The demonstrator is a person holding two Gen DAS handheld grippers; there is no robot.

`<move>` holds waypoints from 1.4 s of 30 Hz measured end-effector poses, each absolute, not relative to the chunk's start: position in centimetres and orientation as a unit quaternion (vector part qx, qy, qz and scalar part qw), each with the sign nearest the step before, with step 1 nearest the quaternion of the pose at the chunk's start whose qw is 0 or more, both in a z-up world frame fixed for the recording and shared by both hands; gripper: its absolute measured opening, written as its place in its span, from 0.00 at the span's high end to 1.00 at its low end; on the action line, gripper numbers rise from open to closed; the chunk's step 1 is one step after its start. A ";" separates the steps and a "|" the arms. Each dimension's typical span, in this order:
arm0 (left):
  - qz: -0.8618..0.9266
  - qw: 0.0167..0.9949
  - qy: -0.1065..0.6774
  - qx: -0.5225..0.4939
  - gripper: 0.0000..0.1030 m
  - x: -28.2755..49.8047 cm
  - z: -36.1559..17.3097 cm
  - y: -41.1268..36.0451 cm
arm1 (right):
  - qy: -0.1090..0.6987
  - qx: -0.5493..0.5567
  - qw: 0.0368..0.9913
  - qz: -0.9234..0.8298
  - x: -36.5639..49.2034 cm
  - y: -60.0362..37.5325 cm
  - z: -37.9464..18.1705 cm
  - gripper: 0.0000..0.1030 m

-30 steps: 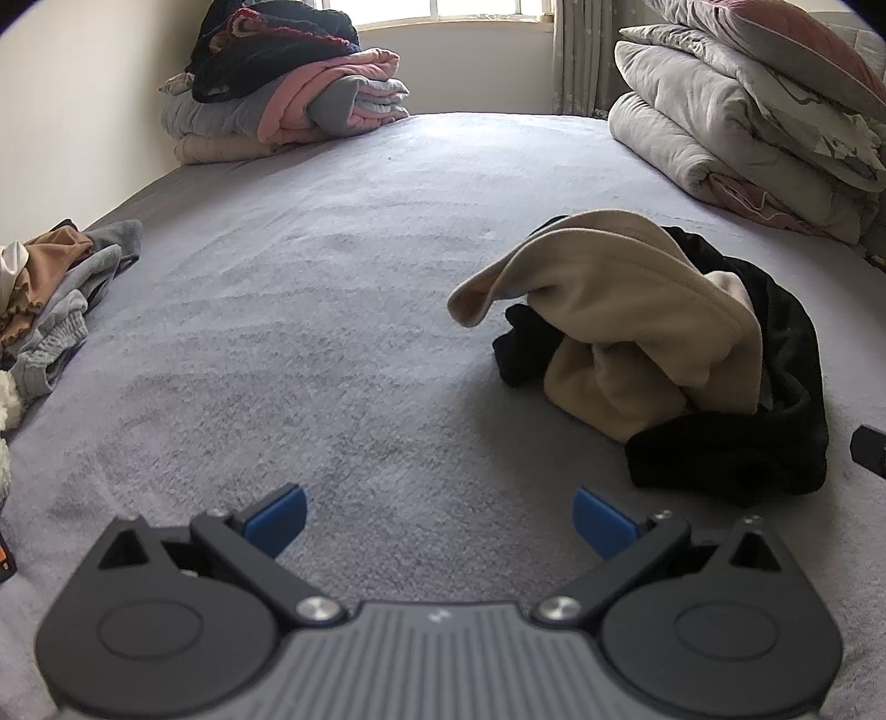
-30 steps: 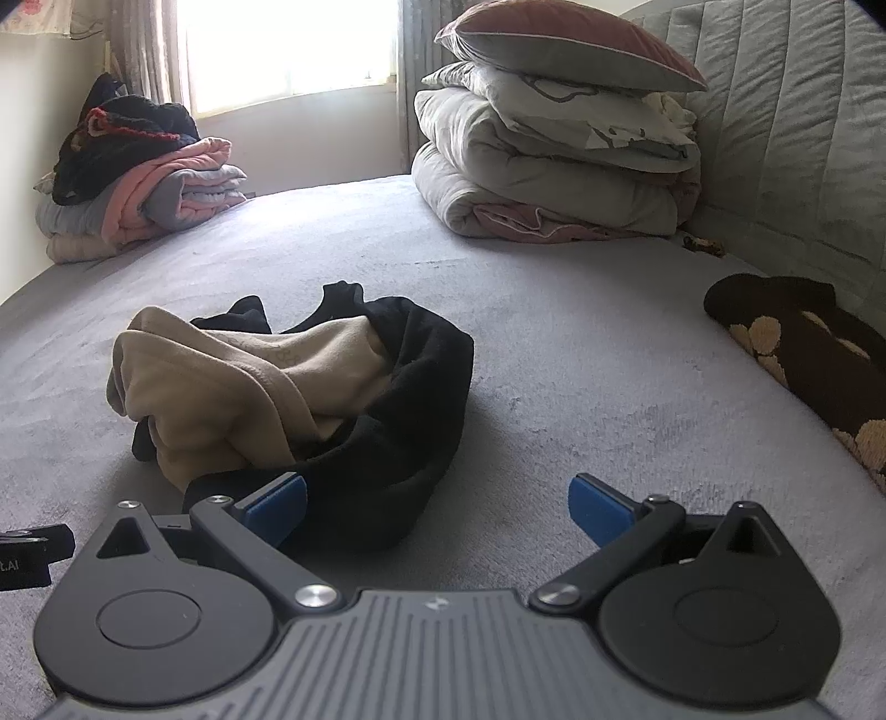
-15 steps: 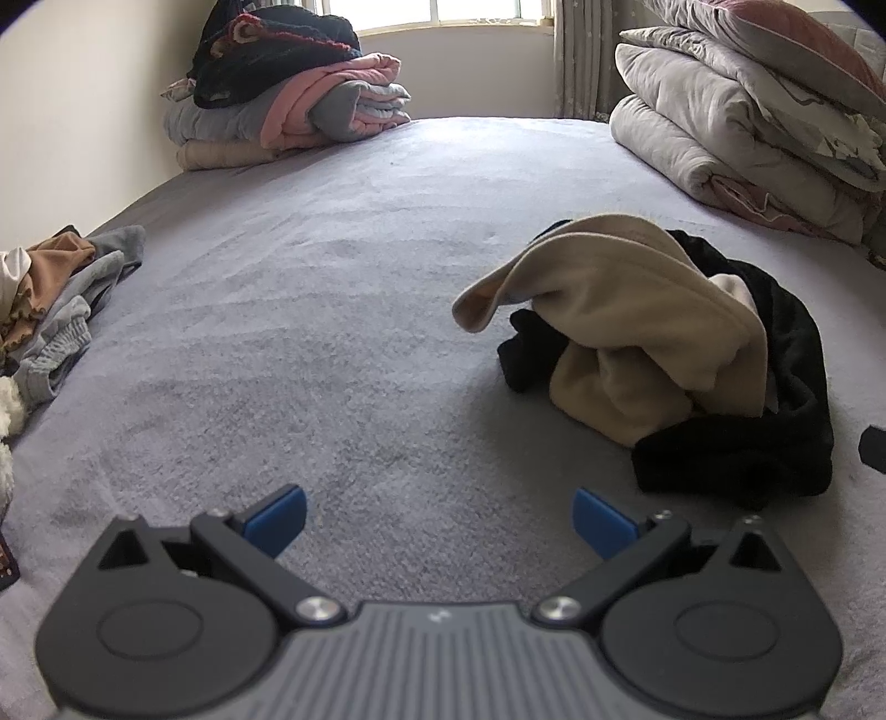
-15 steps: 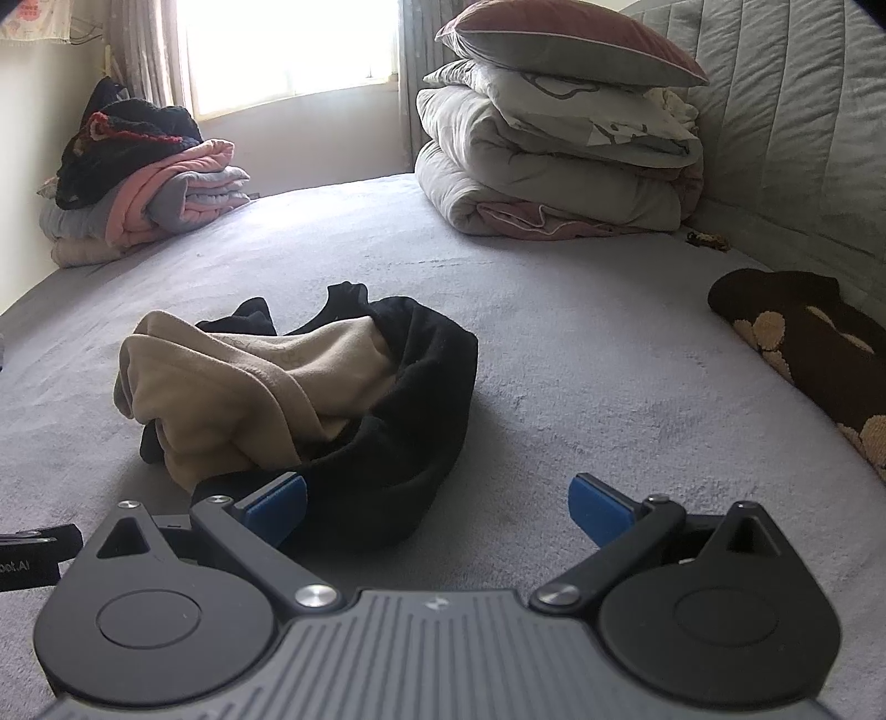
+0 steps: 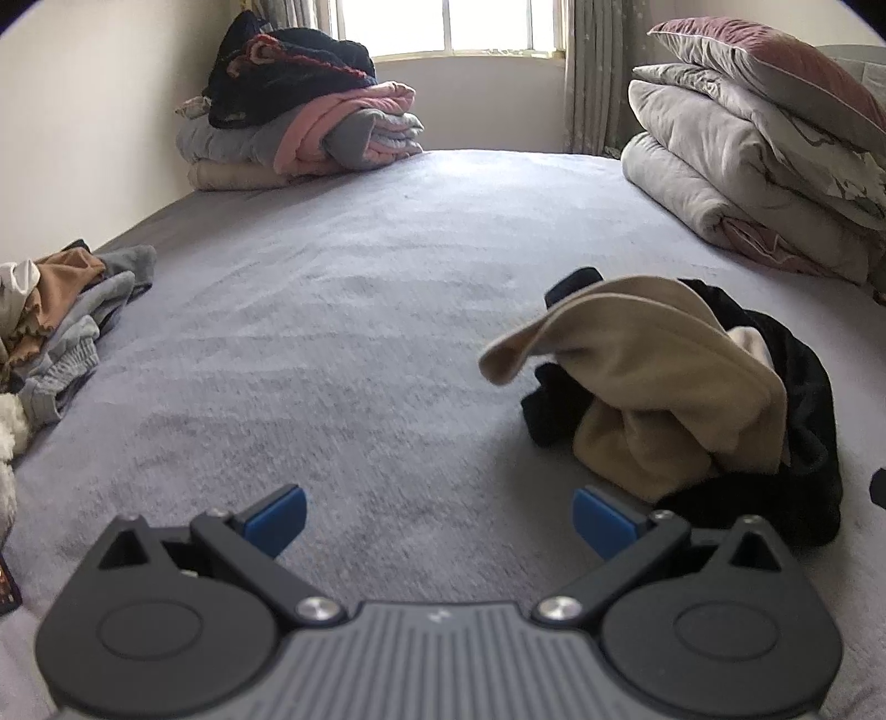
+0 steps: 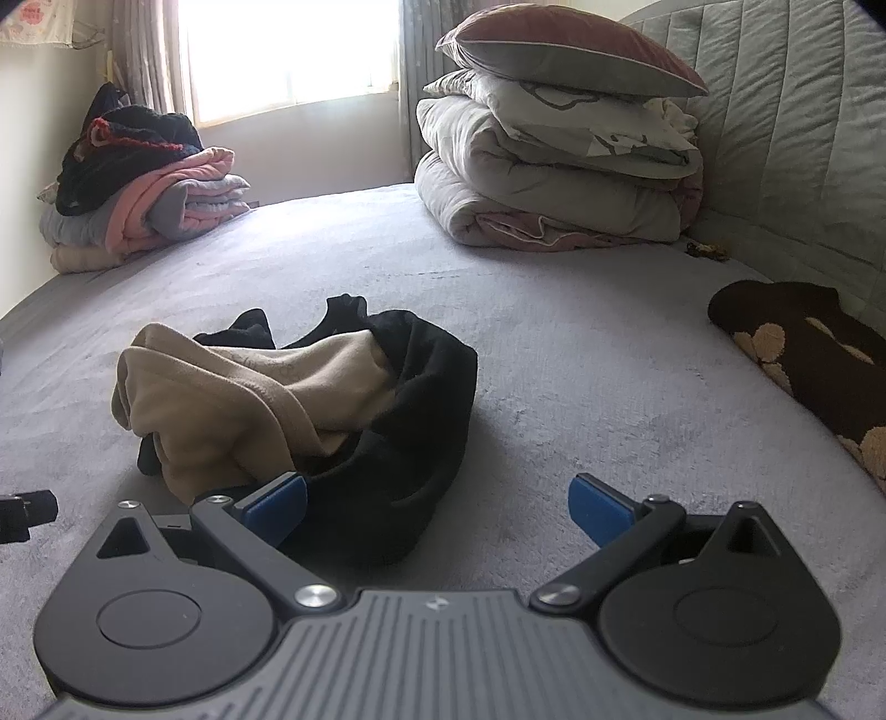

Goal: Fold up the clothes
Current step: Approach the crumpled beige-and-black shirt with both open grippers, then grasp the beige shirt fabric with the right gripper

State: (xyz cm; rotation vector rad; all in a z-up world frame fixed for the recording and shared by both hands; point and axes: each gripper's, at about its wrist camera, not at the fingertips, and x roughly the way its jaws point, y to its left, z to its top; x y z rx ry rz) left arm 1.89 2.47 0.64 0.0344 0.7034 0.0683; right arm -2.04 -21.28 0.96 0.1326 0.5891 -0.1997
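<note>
On the far left edge of the grey bed cover, seen only from the left wrist, lies a loose heap of grey and tan clothes. In the far left corner under the window sits a stack of folded clothes, pink and grey with a dark knit on top. The left gripper hangs over bare cover with its blue-tipped jaws spread wide and nothing between them. To its right, near the middle of the bed, is the crumpled beige and black garment, the beige part bunched on top and the black part wrapped round its near and right sides. The right gripper has jaws just as wide, also empty; its left fingertip stands just in front of the garment's black edge, and touch cannot be told. Far right, folded quilts carry a pillow on top. Only the right wrist view shows the padded headboard and a dark brown item with pale spots at the right edge.
</note>
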 end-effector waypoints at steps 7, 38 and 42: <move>0.024 0.943 0.332 0.018 0.00 3.0 0.8 3.1 | 0.281 0.068 0.953 -0.092 -0.8 -21.3 1.1 0.00; -0.055 0.934 0.331 -0.120 0.00 5.2 -0.6 5.1 | 0.381 0.083 0.921 0.010 3.4 -21.5 -1.5 0.80; -0.056 0.935 0.328 -0.121 0.00 5.2 -0.5 5.2 | 0.371 0.099 0.923 0.001 3.0 -22.3 -0.5 0.90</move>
